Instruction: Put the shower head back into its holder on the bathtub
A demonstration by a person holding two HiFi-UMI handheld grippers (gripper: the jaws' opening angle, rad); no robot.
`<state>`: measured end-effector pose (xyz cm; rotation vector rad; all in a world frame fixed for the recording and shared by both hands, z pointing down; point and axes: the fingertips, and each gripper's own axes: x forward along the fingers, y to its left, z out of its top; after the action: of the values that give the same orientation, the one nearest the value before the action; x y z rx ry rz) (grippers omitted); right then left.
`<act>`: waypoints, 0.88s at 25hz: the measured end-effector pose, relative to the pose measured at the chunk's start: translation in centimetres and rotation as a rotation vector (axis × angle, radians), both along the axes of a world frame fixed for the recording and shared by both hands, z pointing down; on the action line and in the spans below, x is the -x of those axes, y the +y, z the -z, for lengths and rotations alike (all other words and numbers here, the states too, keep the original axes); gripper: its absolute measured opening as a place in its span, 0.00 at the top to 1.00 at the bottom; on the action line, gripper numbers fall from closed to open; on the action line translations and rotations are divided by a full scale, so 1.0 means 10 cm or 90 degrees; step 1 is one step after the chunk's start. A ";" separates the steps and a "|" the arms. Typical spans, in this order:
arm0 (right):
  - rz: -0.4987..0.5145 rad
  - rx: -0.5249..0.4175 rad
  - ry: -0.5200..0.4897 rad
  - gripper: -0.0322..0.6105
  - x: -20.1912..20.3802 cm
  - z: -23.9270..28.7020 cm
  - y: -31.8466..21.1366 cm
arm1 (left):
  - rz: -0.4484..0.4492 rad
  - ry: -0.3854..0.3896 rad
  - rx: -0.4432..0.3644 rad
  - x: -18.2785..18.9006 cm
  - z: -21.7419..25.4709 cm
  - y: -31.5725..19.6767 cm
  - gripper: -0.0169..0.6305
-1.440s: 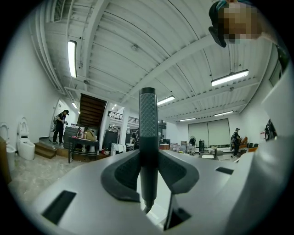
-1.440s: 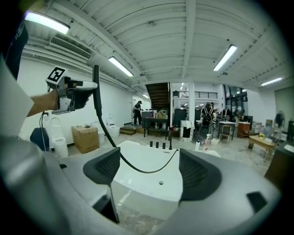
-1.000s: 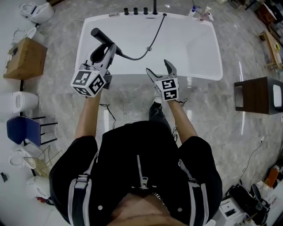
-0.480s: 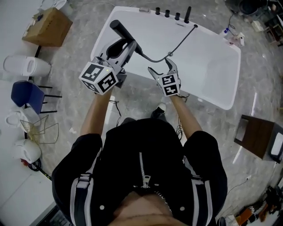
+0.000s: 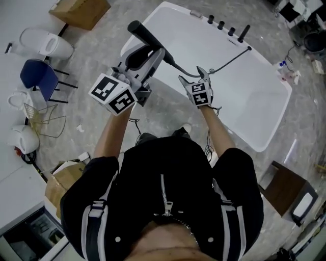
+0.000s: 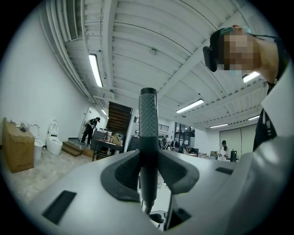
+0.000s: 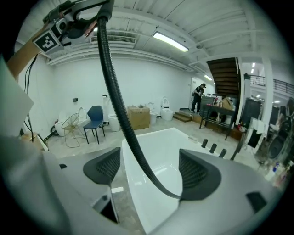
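The black shower head (image 5: 145, 36) is a slim wand. It sticks up out of my left gripper (image 5: 147, 52), which is shut on it over the near left corner of the white bathtub (image 5: 254, 102). In the left gripper view the wand (image 6: 148, 137) stands upright, clamped between the pads. Its black hose (image 5: 224, 62) runs to the tub's far rim beside a row of black knobs (image 5: 221, 24) and a taller black post (image 5: 244, 32). My right gripper (image 5: 192, 75) is open, and the hose (image 7: 124, 124) passes between its jaws.
A cardboard box (image 5: 81, 10), white toilets (image 5: 43, 43), a blue chair (image 5: 38, 76) and a wire rack (image 5: 43, 125) stand on the marble floor to the left. A dark wooden stool (image 5: 282, 191) is at the lower right. Small bottles (image 5: 288, 74) sit past the tub's right end.
The head view has swung, so the tub now lies diagonally. Both grippers rose in the picture; the left one keeps the shower head. The hose now runs through the right gripper's open jaws.
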<state>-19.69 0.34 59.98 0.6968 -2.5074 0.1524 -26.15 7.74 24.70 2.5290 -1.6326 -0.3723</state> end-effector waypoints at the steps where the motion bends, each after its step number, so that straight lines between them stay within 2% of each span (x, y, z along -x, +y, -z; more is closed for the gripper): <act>1: 0.004 0.002 0.003 0.33 0.02 -0.03 -0.03 | 0.011 0.005 -0.003 0.05 0.04 0.04 0.77; 9: 0.020 -0.002 0.015 0.39 0.33 -0.12 -0.34 | 0.116 0.013 -0.048 0.53 0.40 0.44 0.77; 15: 0.031 -0.029 0.037 0.46 0.53 -0.14 -0.62 | 0.164 0.018 -0.078 0.76 0.62 0.71 0.77; 17: 0.033 -0.034 0.047 0.52 0.55 -0.17 -0.68 | 0.173 0.020 -0.088 0.82 0.69 0.78 0.77; 19: 0.032 -0.044 0.059 0.63 0.55 -0.21 -0.73 | 0.183 0.019 -0.098 0.89 0.75 0.83 0.77; 22: 0.022 -0.046 0.077 0.68 0.47 -0.33 -0.79 | 0.203 0.012 -0.107 1.00 0.79 0.89 0.77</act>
<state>-24.40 -7.53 63.27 0.6710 -2.4175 0.0068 -36.12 16.60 16.75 2.3615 -2.0823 -0.5831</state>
